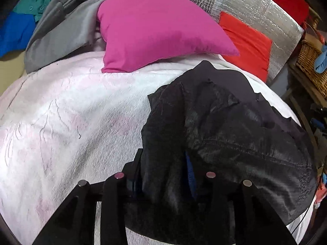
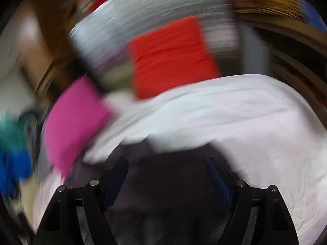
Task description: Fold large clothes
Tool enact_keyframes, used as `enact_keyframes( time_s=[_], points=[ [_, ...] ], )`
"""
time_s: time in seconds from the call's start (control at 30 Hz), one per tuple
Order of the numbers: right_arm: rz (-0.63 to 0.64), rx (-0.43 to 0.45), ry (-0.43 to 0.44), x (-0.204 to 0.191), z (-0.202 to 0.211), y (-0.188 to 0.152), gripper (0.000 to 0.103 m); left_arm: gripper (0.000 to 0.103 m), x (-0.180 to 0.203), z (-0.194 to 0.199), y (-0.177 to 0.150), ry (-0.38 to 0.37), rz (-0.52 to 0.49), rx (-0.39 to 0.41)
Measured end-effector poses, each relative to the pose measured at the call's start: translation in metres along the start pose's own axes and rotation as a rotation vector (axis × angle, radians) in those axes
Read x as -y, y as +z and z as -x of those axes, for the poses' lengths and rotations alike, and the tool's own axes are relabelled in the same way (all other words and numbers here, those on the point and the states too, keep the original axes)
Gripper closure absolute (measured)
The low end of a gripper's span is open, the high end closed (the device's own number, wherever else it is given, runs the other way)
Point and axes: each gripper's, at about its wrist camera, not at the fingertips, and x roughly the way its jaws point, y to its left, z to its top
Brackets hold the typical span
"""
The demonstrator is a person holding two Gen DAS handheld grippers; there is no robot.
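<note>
White bedspread [image 1: 71, 106] under gripped black garment [image 1: 224, 126]

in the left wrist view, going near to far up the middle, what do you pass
left gripper shut on the black garment → white bedspread → pink pillow → silver foil panel

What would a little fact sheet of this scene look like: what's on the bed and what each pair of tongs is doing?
Surface: white bedspread
Garment being handled: black garment, crumpled on the bedspread
Left tongs: shut on a bunch of the black garment
Right tongs: open, holding nothing, dark fabric just ahead; view blurred
Cushions: pink cushion and red cushion at the far side
Other clothes: grey garment, teal shirt, blue cloth at far left
Side: wicker basket
</note>
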Motion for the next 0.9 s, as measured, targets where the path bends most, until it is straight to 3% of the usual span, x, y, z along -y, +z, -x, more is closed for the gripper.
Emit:
enact_keyframes(
  time_s=[0.1,0.13,0.17,0.23,0.37,0.43,0.53,0.6,0.67,0.73,0.8,0.9],
  points=[
    [0.150,-0.104,0.012,-0.063,-0.024,-0.023,0.025,0.063,0.010,0.001,-0.003,0.042,-0.048,0.013],
    [0.176,-0.136,0.002,-0.077,-0.034,-0.030,0.036,0.063,0.011,0.002,-0.004,0.047,-0.054,0.014],
    [0.206,-0.176,-0.016,-0.091,-0.048,-0.037,0.059,0.063,0.012,0.002,-0.006,0.051,-0.058,0.016],
    [0.210,-0.247,-0.061,-0.110,-0.084,-0.045,0.075,0.063,0.014,0.002,-0.009,0.062,-0.079,0.019],
    [0.141,-0.290,-0.144,-0.106,-0.137,-0.036,0.075,0.063,0.013,0.004,-0.011,0.062,-0.100,0.024],
    [0.062,-0.267,-0.127,-0.100,-0.136,-0.025,0.075,0.062,0.009,0.005,-0.011,0.044,-0.087,0.020],
    [-0.075,-0.182,-0.023,-0.078,-0.118,-0.012,0.072,0.045,0.001,0.010,-0.008,0.034,-0.041,0.011],
    [-0.206,-0.140,0.054,-0.048,-0.089,-0.012,0.066,0.042,-0.010,0.017,-0.004,0.005,0.016,0.012],
    [-0.271,-0.107,0.097,-0.025,-0.059,-0.017,0.026,0.038,-0.018,0.024,-0.004,-0.009,0.047,0.025],
    [-0.301,-0.049,0.100,0.005,-0.013,-0.028,0.023,0.031,-0.026,0.031,-0.003,-0.007,0.068,0.029],
    [-0.322,-0.023,0.088,0.030,0.026,-0.038,0.023,0.030,-0.036,0.037,-0.005,-0.030,0.110,0.021],
    [-0.473,0.045,0.149,0.084,0.091,-0.070,0.023,0.030,-0.044,0.046,-0.012,-0.085,0.176,0.004]
  ],
)
